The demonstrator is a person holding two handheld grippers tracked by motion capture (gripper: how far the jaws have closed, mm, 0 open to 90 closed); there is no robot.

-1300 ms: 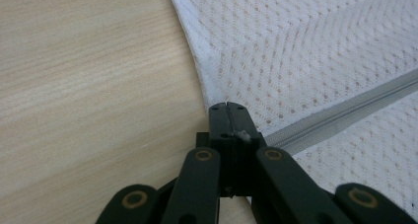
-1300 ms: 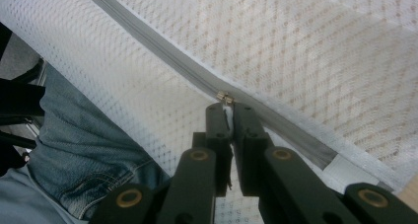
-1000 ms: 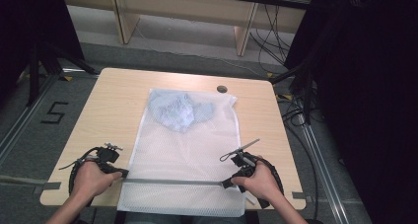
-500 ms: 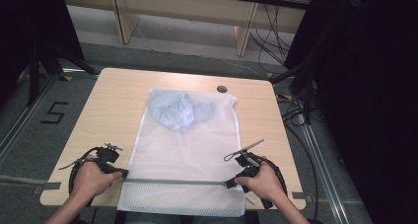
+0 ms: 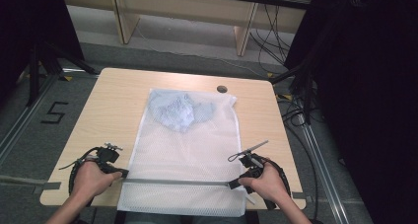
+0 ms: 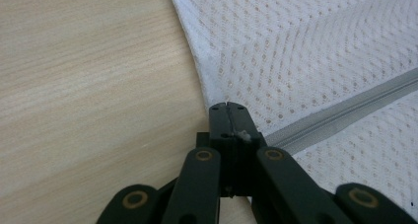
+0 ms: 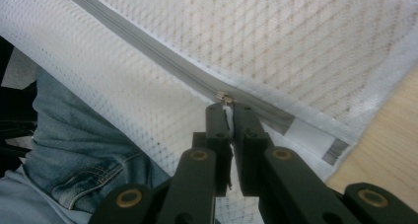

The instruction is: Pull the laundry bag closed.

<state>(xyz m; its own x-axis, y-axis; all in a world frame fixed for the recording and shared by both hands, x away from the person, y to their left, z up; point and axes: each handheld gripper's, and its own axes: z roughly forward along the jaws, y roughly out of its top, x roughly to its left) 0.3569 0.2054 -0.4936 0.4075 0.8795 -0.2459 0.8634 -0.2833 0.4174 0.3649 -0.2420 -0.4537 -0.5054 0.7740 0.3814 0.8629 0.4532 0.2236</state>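
We see a pale wooden table (image 5: 118, 105) on grey floor (image 5: 29, 130). The white mesh bag (image 5: 187, 155) lies flat, its near edge overhanging. Our left hand-held gripper (image 6: 227, 116) clamps its zipper (image 5: 172, 181) end; the right hand-held gripper (image 7: 226, 107) pinches the zipper pull (image 7: 225, 96).

Legible marking: black numeral "5" (image 5: 54, 113) on the grey floor (image 5: 29, 135), left of the table (image 5: 118, 91).

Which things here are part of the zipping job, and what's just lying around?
In the job: mesh laundry bag, its zipper, zipper pull, blue garment inside, left gripper, right gripper.

Lying about: round table grommet, floor cables.
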